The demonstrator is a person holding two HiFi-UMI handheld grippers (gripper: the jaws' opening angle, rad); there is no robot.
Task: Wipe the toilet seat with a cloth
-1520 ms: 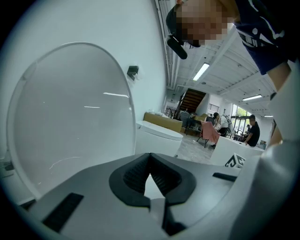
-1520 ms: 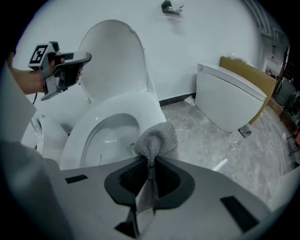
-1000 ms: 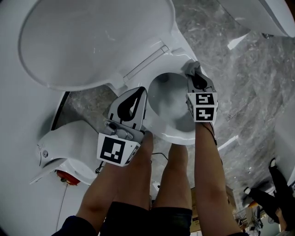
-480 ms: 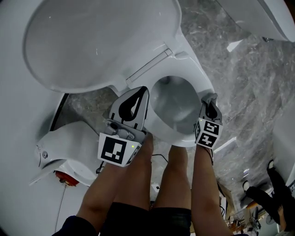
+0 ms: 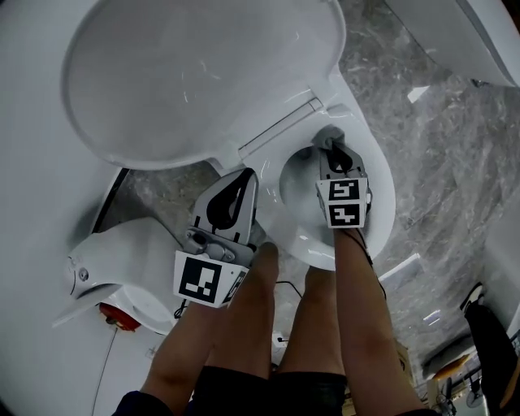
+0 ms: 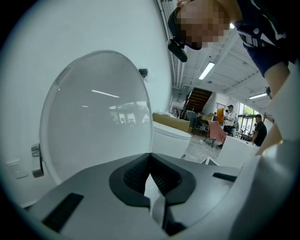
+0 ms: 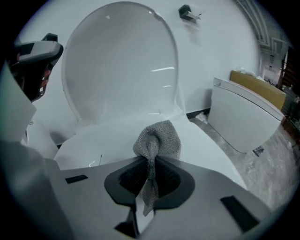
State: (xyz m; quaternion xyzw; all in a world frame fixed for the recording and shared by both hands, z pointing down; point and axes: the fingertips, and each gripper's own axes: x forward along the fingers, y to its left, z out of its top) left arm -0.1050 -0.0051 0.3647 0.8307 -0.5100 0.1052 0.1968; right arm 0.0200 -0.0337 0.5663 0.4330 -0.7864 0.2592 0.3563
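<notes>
The toilet stands with its lid raised and its white seat ring down around the bowl. My right gripper is over the back of the ring near the hinge, shut on a grey mesh cloth. In the right gripper view the cloth bunches out ahead of the gripper and rests against the seat, with the lid behind. My left gripper hangs beside the toilet's left side, shut on nothing. In the left gripper view this gripper points at the lid.
A second toilet stands at the upper right on the grey marble floor. A white fixture with a red part sits at the lower left. The person's bare legs stand in front of the bowl. Several people are far off in the left gripper view.
My right gripper carried the cloth from the seat's right rim up and left to the back of the ring near the hinge. The left gripper has hardly moved.
</notes>
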